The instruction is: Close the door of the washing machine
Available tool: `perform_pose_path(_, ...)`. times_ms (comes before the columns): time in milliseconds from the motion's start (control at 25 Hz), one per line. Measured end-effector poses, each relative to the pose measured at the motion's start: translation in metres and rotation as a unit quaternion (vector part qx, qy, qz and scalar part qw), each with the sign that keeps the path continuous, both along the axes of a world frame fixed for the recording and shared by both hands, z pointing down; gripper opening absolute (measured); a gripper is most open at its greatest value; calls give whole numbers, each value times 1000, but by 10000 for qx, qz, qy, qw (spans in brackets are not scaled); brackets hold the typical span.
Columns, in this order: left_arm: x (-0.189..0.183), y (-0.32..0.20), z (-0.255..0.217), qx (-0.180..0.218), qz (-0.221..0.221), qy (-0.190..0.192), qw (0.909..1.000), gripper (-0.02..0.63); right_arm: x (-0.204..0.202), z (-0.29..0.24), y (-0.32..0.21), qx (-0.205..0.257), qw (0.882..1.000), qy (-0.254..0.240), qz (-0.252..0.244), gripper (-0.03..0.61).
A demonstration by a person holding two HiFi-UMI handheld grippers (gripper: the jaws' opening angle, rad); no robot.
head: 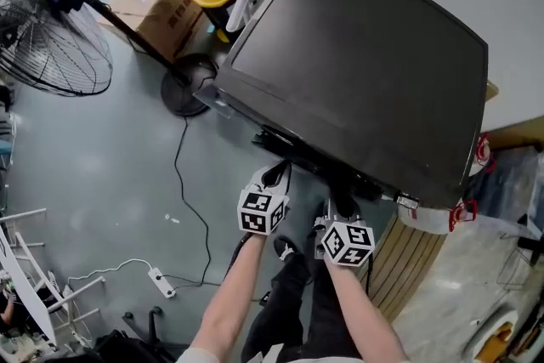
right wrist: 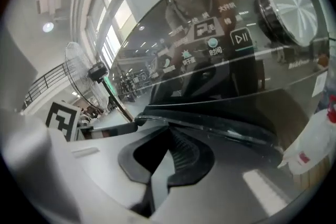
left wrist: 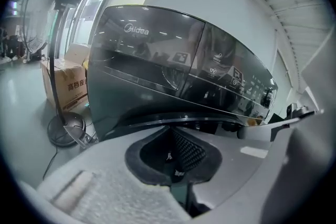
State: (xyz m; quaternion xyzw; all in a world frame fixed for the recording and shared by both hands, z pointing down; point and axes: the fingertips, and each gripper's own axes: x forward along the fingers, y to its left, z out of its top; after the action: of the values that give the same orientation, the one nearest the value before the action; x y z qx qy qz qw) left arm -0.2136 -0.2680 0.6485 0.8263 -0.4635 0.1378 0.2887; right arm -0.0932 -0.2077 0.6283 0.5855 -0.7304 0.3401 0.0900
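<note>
The washing machine's (head: 289, 144) dark, glossy glass door (head: 357, 72) fills the middle of the head view, with its front lip toward 6 o'clock. The left gripper (head: 274, 176) and right gripper (head: 340, 201) sit side by side at that lip. Each has its jaws brought together on nothing (closed tips make blunt pushers, which is probably why). In both gripper views the lip runs just past the tips at 12 o'clock, and I cannot tell whether they touch it. The door looks nearly down, so the closing seems almost finished. A black pedestal fan (head: 51, 38) stands well apart at 10 o'clock.
</note>
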Motion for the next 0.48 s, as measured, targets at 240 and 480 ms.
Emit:
perform_pose_path(240,5,-9,0,-8,-14,-15,10000,-6,-10,-4,-13,149,9993,85,-325,2)
perform_pose_path(480,6,-9,2,0,-85,237,9997,-3,-11,3,-14,29,9992,75,-382,3)
